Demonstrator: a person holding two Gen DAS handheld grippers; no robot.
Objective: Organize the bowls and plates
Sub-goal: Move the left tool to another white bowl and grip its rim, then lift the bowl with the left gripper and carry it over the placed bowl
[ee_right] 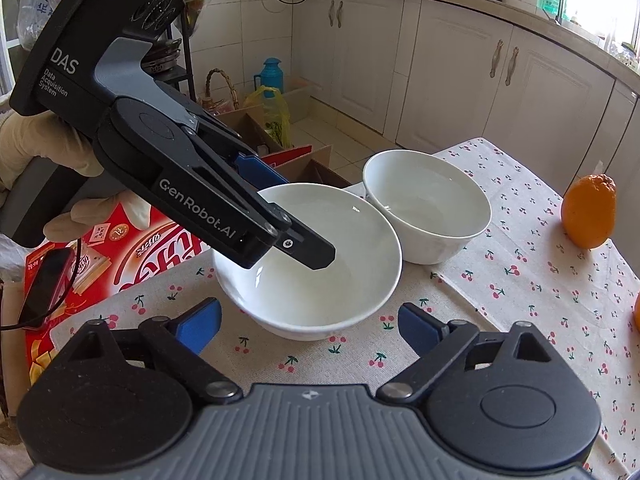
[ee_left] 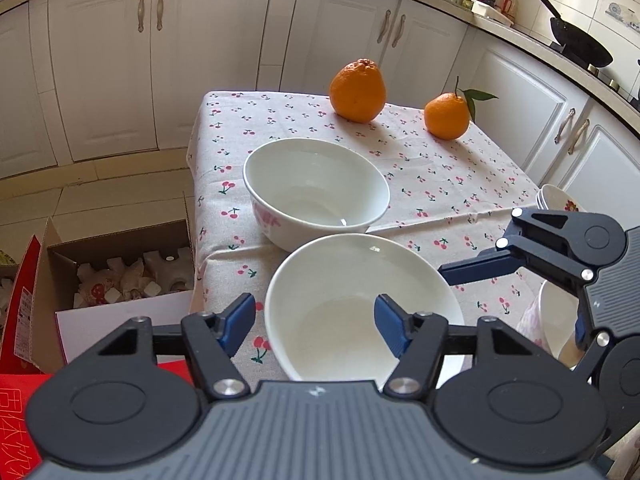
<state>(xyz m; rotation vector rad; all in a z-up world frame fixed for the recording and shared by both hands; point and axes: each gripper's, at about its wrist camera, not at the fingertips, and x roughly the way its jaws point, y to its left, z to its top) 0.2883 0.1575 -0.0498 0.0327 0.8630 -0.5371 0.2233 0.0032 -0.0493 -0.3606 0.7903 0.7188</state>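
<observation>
The left tongs (ee_left: 315, 322) are angled downward with one finger on each side of a wall, not visibly pressed. The right tongs (ee_right: 310, 322) are held apart, nothing gripped. A gloved hand (ee_right: 36, 148) is wrapped around the left handle.

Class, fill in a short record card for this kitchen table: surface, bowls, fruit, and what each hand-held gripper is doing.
Surface: table with a cherry-print cloth
Bowls: two white, empty, upright: near bowl and far bowl, close together
Fruit: two oranges at the far end
Left hand-held gripper: astride the near bowl's rim, one finger inside and one outside, with a gap at the outer pad
Right hand-held gripper: open, just short of the near bowl, holding nothing
</observation>
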